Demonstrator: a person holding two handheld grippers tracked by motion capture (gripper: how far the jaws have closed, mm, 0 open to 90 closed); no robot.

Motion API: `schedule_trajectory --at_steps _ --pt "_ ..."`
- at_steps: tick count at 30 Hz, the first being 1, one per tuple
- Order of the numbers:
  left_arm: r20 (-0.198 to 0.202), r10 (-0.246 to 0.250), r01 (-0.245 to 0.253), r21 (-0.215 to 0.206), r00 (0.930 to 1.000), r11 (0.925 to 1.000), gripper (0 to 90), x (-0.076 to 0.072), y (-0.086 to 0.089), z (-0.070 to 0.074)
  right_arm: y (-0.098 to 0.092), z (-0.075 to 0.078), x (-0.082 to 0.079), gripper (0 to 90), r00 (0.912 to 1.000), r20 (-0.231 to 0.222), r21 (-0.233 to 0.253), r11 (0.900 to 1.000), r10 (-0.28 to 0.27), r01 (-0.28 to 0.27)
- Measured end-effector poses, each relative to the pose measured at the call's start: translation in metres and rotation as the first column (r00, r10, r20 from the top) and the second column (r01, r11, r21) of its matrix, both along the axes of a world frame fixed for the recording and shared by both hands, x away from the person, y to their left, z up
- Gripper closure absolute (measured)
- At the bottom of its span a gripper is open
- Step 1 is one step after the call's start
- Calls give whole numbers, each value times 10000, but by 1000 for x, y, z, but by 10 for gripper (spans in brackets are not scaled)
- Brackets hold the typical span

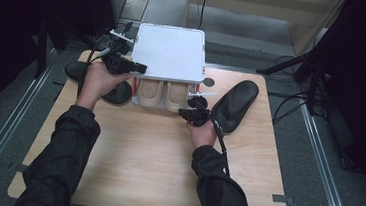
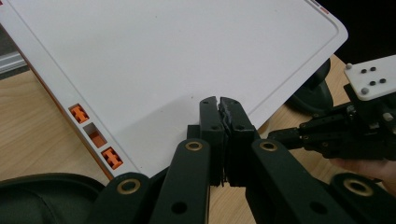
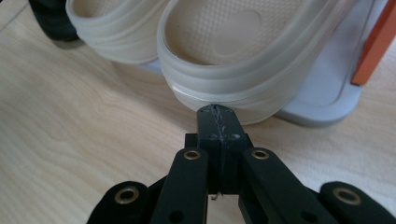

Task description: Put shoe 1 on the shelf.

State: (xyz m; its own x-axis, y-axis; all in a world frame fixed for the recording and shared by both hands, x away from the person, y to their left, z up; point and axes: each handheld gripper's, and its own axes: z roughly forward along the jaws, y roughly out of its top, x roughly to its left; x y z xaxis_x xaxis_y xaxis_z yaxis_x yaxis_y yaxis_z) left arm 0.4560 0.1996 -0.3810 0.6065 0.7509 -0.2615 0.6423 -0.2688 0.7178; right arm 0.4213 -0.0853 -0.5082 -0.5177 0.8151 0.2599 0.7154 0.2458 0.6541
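A white two-level rack has a flat white top, and two beige slippers sit on its lower tray. My left gripper is shut with nothing between its jaws, and its tips hover over the top's front left corner. My right gripper is also shut. Its tips are at the heel rim of the right beige slipper, touching it or nearly so. The other beige slipper lies beside it.
One black slipper lies on the wooden table right of the rack. Two more lie to the left. The rack has orange side posts and clips. Bare table stretches toward the person.
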Motion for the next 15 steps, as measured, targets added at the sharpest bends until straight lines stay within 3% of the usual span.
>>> schedule_trajectory --at_steps 8,15 --pt "9 12 -12 -22 10000 10000 890 0 1 0 7 -1 10 900 10000 44 -100 9999 -40 40" --pt "9 -45 45 -63 10000 10000 900 1 3 0 3 3 0 900 9997 -66 237 9994 238 -237"
